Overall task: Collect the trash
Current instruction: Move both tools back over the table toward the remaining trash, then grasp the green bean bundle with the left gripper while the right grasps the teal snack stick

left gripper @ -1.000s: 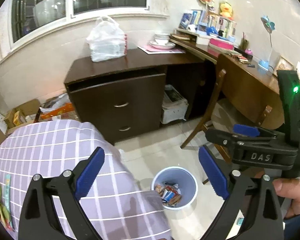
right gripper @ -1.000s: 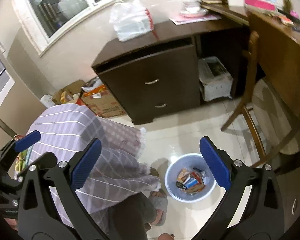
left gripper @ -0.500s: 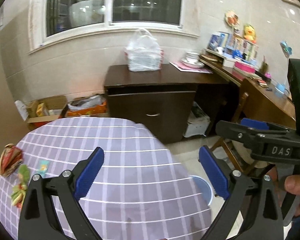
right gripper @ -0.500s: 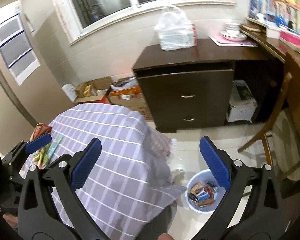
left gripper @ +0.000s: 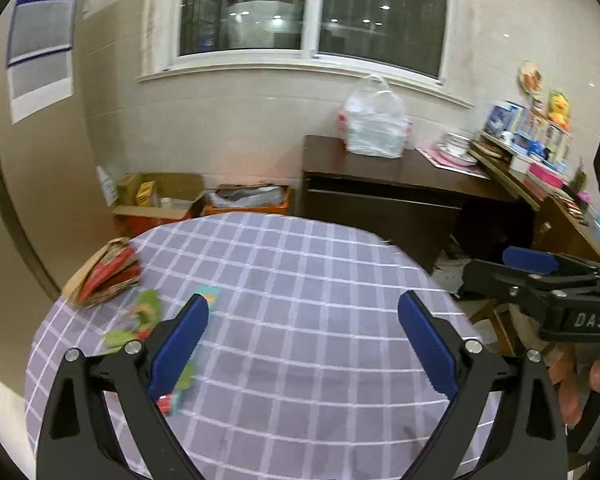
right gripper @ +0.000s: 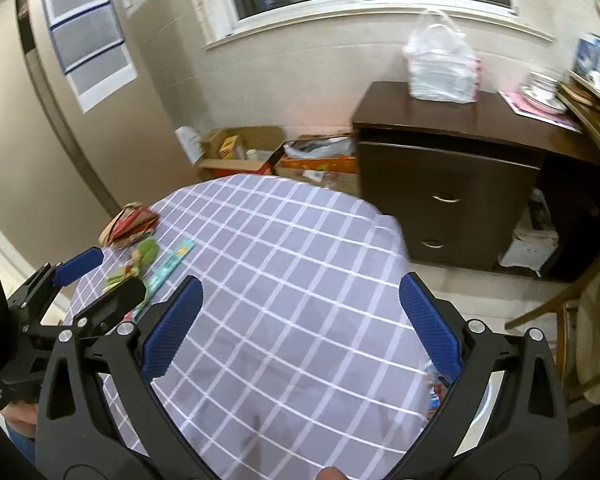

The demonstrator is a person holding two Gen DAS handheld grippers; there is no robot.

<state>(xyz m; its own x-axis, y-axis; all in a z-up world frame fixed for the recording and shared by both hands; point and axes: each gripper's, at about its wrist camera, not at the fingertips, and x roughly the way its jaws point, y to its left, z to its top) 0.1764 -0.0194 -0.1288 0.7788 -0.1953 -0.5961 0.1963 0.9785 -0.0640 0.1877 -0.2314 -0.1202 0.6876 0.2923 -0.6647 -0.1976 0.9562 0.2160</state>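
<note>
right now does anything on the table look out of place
Yes: loose wrappers lie along the left edge of the checked tablecloth: a red and brown packet, green wrappers and a teal strip. The rest of the cloth is bare.

Trash scattered along the left edge of the checked surface (right gripper: 284, 280).

A flattened red-and-brown wrapper (right gripper: 130, 224) lies farthest back at the rim; just in front of it sit crumpled green wrappers (right gripper: 140, 258) and, beside them, a long teal strip packet (right gripper: 170, 266) lying flat and slanted (its near end is hidden). At the lower right, past the cloth's edge, a bin (right gripper: 486, 396) shows colourful wrappers (right gripper: 436, 390) inside.
</note>
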